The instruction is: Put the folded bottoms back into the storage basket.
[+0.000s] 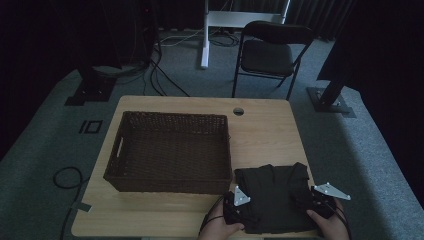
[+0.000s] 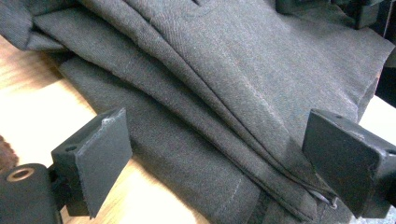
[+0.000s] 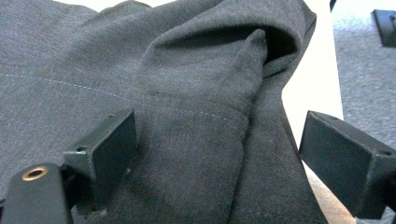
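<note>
1. At the near right corner of the light wooden table (image 1: 260, 125), a folded dark grey cloth garment (image 1: 272, 197) is lying flat, just right of the brown woven rectangular basket (image 1: 170, 150).
2. The left gripper (image 1: 237, 202) is sitting at the garment's left edge, jaws gaping wide, folds lying between them unpinched.
3. The right gripper (image 1: 320, 200) is resting at the right edge, jaws likewise spread wide over a rolled fold.

Dark wicker basket (image 1: 170, 150) at nine o'clock on the wooden worktop (image 1: 265, 135). Black folding chair (image 1: 270, 52) on grey carpet beyond, twelve o'clock. Round cable hole (image 1: 238, 111) near far edge.
</note>
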`<state>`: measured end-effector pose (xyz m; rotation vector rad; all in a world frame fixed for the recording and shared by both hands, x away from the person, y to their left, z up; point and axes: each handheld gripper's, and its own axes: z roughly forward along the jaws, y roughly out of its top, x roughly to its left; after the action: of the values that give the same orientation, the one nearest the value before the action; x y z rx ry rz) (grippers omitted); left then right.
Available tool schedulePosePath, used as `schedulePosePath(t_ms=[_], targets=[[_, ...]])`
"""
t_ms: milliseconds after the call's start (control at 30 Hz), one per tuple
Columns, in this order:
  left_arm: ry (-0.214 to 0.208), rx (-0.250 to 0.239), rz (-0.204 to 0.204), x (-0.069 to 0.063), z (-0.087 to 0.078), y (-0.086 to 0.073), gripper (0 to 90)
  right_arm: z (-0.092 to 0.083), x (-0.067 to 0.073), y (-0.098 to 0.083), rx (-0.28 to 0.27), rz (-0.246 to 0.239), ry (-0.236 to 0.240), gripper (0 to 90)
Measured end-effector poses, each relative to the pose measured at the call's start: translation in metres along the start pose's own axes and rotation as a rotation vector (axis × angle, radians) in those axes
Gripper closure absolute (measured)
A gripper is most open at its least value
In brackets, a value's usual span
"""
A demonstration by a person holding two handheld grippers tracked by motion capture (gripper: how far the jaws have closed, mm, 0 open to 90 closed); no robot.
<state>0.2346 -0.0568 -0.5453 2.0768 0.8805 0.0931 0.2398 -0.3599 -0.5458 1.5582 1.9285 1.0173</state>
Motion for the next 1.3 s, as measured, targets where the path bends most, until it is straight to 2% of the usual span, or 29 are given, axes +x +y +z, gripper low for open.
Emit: schedulePosePath(t_ms=[100, 167, 400, 467, 567, 600, 667, 700, 767, 800, 833, 900, 1000, 1033, 1067, 1300], targets=[[-0.017, -0.006, -0.039, 0.004, 0.006, -0.001, 3.7, 0.001, -0.002, -0.001, 0.006, 0.038, 0.025, 12.2], [-0.019, -0.009, -0.036, 0.005, 0.007, 0.000, 2.3, 0.002, -0.003, -0.001, 0.013, 0.062, 0.038, 12.2], [-0.019, -0.009, -0.040, 0.002, 0.013, 0.003, 2.3, 0.005, -0.008, -0.003, 0.022, 0.102, 0.079, 13.4], [-0.021, -0.005, -0.031, 0.001, 0.015, 0.005, 2.4, 0.006, -0.009, -0.003, 0.009, 0.099, 0.102, 17.0], [-0.015, 0.007, 0.004, -0.001, 0.017, 0.007, 6.0, 0.005, -0.010, -0.004, 0.003, 0.109, 0.127, 27.2], [-0.011, 0.010, 0.019, -0.002, 0.018, 0.008, 8.4, 0.005, -0.010, -0.004, 0.000, 0.107, 0.134, 31.2], [-0.018, 0.006, 0.029, -0.003, 0.020, 0.009, 16.0, 0.003, -0.008, -0.005, -0.004, 0.103, 0.148, 47.1], [-0.037, 0.003, 0.030, -0.002, 0.021, 0.010, 22.2, 0.002, -0.005, -0.005, -0.007, 0.113, 0.158, 53.6], [-0.069, -0.007, 0.015, 0.000, 0.023, 0.012, 34.7, 0.000, -0.001, -0.003, -0.004, 0.091, 0.150, 62.2], [-0.083, -0.025, 0.012, 0.001, 0.023, 0.013, 42.7, 0.000, 0.001, -0.001, 0.003, 0.077, 0.142, 63.5], [-0.079, -0.035, -0.005, 0.001, 0.023, 0.015, 53.1, -0.001, 0.003, 0.000, 0.013, 0.067, 0.128, 64.3], [-0.065, -0.037, -0.007, 0.000, 0.023, 0.017, 61.5, -0.002, 0.006, 0.003, 0.024, 0.059, 0.106, 65.6], [-0.040, -0.026, 0.041, -0.003, 0.021, 0.022, 65.6, -0.005, 0.009, 0.005, 0.023, 0.064, 0.083, 66.8], [-0.040, -0.026, 0.041, -0.003, 0.021, 0.022, 67.0, -0.005, 0.009, 0.005, 0.023, 0.064, 0.083, 66.8], [-0.029, -0.015, 0.079, -0.005, 0.020, 0.025, 67.0, -0.006, 0.009, 0.005, 0.021, 0.062, 0.080, 67.1], [-0.036, -0.003, 0.126, -0.010, 0.013, 0.039, 69.4, -0.017, 0.008, 0.009, -0.004, 0.091, 0.077, 67.8]])
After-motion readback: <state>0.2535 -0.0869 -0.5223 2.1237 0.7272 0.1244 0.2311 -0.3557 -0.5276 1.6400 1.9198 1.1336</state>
